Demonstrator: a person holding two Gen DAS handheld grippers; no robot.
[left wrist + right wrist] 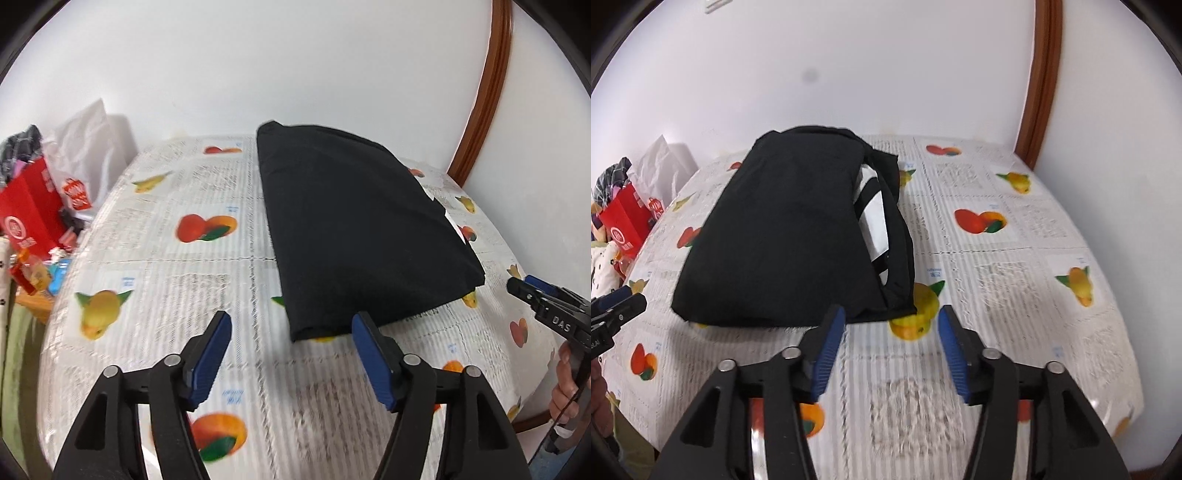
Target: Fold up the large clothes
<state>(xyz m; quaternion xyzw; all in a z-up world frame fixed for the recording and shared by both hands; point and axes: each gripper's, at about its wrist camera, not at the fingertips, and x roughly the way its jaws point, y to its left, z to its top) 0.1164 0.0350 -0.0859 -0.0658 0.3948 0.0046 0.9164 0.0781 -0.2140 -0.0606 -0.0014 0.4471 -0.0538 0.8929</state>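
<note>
Folded black garment point(790, 229) lies just beyond both open tongs point(892, 325).

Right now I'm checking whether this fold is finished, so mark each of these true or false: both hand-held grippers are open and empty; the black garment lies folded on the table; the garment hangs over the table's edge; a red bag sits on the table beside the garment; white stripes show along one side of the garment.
1. Both the left hand-held gripper and the right hand-held gripper are open and empty. True.
2. The black garment lies folded on the table. True.
3. The garment hangs over the table's edge. False: it rests wholly on the tabletop.
4. A red bag sits on the table beside the garment. False: it stands off the table, past its far left edge.
5. White stripes show along one side. True.
</note>
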